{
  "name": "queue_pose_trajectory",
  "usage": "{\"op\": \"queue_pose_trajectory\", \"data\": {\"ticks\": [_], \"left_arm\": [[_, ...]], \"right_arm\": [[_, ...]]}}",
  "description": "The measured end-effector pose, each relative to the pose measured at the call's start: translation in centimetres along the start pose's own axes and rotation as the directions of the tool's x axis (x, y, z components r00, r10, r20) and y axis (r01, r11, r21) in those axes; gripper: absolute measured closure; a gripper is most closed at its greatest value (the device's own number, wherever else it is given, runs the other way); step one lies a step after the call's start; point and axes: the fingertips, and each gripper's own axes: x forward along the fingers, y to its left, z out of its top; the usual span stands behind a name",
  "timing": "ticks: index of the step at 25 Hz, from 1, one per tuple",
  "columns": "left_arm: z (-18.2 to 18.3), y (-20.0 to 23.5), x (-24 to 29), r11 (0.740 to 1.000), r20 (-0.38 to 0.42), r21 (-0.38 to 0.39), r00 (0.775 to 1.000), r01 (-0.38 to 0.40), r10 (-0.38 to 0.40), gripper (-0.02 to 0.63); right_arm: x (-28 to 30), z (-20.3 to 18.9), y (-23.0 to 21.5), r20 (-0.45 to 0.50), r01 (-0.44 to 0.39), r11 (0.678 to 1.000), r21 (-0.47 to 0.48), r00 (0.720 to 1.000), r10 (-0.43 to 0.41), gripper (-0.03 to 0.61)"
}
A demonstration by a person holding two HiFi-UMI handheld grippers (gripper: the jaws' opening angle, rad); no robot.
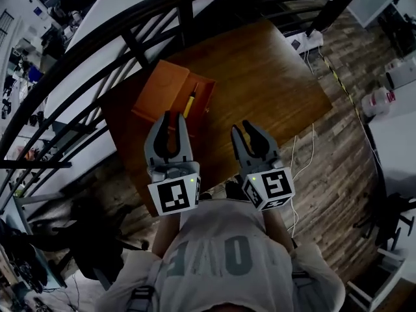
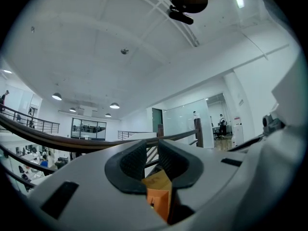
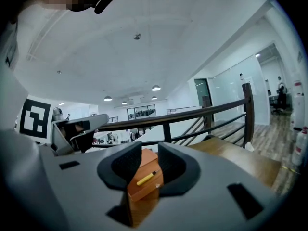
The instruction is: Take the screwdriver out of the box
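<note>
An orange box (image 1: pixel 168 91) stands near the left edge of the wooden table (image 1: pixel 273 77). A yellow-handled screwdriver (image 1: pixel 190 101) lies along its right part. My left gripper (image 1: pixel 171 117) hovers just short of the box, jaws a little apart and empty. My right gripper (image 1: pixel 245 129) is to the right of the box over bare table, also narrowly open with nothing in it. In the right gripper view the screwdriver (image 3: pixel 145 178) and box (image 3: pixel 142 191) show through the gap of the right gripper (image 3: pixel 149 165). The left gripper (image 2: pixel 151 160) frames a box corner (image 2: pixel 160 196).
A dark railing (image 1: pixel 130 38) curves behind and left of the table. A white power strip (image 1: pixel 305 41) sits beyond the table's far right corner, cables (image 1: pixel 300 155) trail over the plank floor, and a white jug (image 1: pixel 377 101) stands at right.
</note>
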Motion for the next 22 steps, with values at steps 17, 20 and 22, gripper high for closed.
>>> {"op": "queue_pose_trajectory", "data": {"ticks": [17,20,22], "left_arm": [[-0.7,0.6,2.8,0.998,-0.002,0.022,0.998,-0.060,0.060,0.543],[-1.2,1.1,2.9,0.997,-0.012,0.022,0.997,-0.074,0.074,0.543],[-1.5,1.4,3.1,0.996,-0.022,0.012,0.996,-0.083,0.083,0.543]], "right_arm": [[3.2,2.2,-2.6,0.050,-0.030,0.999,-0.010,0.998,0.031,0.477],[3.8,1.9,-2.4,0.040,-0.050,0.999,-0.015,0.998,0.050,0.477],[4.3,1.9,-2.4,0.033,-0.063,0.998,-0.022,0.997,0.064,0.477]]}}
